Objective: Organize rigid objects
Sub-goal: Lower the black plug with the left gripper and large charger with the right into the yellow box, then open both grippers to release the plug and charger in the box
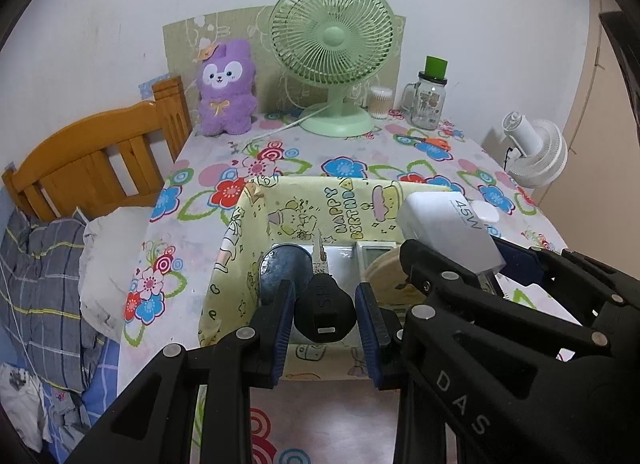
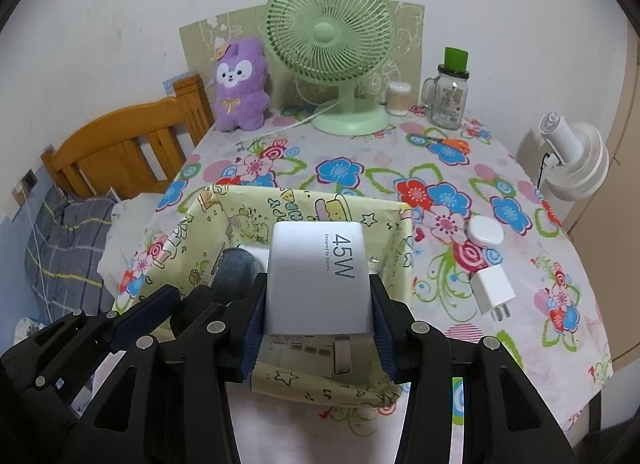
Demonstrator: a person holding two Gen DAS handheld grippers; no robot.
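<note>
A yellow cartoon-print box (image 1: pixel 340 204) (image 2: pixel 304 206) sits on the flowered table. My left gripper (image 1: pixel 326 312) stands over its near side, jaws apart around a black knife handle (image 1: pixel 325 310) whose blade points into the box; contact with the pads is unclear. My right gripper (image 2: pixel 318 304) is shut on a white 45W charger (image 2: pixel 318 280), held over the box; the charger also shows in the left wrist view (image 1: pixel 448 232). A dark blue round item (image 1: pixel 286 268) and white devices lie in the box. A small white plug charger (image 2: pixel 492 290) and a white round puck (image 2: pixel 485 232) lie on the table to the right.
At the back stand a green fan (image 1: pixel 334 52), a purple plush (image 1: pixel 226 88), a cotton-swab jar (image 1: pixel 380 102) and a glass mug jar with green lid (image 1: pixel 430 98). A wooden bed frame (image 1: pixel 100 160) with bedding is left; a white fan (image 2: pixel 576 160) is right.
</note>
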